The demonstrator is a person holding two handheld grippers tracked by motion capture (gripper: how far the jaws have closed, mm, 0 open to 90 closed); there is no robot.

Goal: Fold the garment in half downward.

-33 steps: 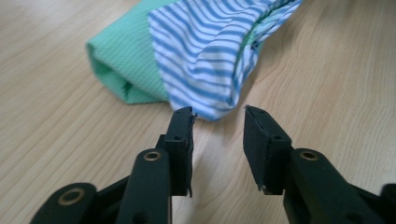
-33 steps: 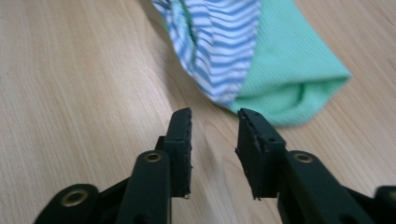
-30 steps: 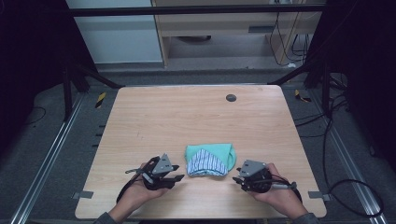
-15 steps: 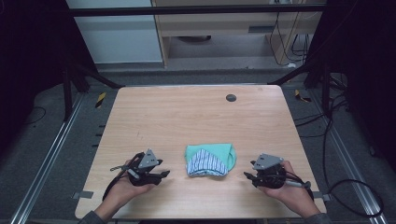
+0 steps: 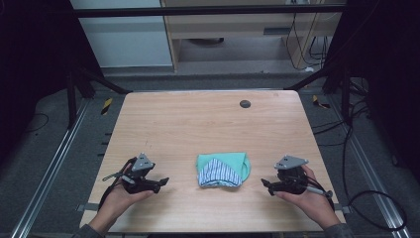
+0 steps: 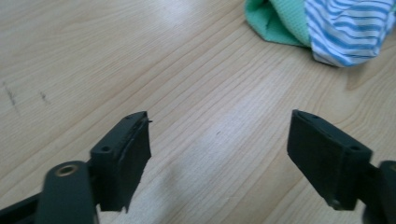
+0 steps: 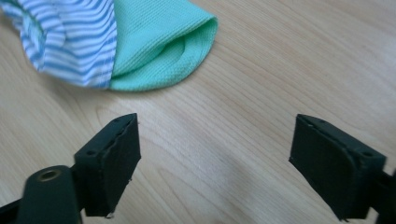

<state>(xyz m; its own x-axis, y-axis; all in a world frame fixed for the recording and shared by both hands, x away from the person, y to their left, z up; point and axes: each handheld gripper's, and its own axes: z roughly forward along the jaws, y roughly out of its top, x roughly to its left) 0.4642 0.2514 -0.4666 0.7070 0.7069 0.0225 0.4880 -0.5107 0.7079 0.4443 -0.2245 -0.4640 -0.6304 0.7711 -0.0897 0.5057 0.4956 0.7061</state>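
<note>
Our left gripper (image 5: 159, 182) rests low on the near left part of the wooden table (image 5: 198, 119), held in the person's left hand (image 5: 119, 196). Its two black jaws stand wide apart with nothing between them; in the left gripper view we see bare wood grain in the gap. Our right gripper (image 5: 266, 184) mirrors it on the near right, held in the right hand (image 5: 307, 196), jaws likewise spread and empty.

Between the two tools, near the front edge and roughly centred, lies the folded cloth bundle (image 5: 223, 169): mint green knit wrapped around a blue and white striped piece. It sits alone on the wood, touched by neither tool. In the left gripper view the bundle (image 6: 327, 28) lies beyond the jaws at the upper right; in the right gripper view it (image 7: 116, 42) lies beyond them at the upper left, its green rounded end nearest us.

What has just changed: a second ago both grippers sat just beside the bundle, one at each of its sides. Half a second ago they had drawn outward, and now they are farther apart again, with a clear strip of table on either side of the cloth. The bundle itself has kept its place and shape throughout.

We judge from this that the folding work is finished, or at least paused: the cloth is released and lies compact, and both hands are retreating to rest.

Far across the table a small dark round disc (image 5: 244, 103) sits near the back edge, uninvolved.
</note>
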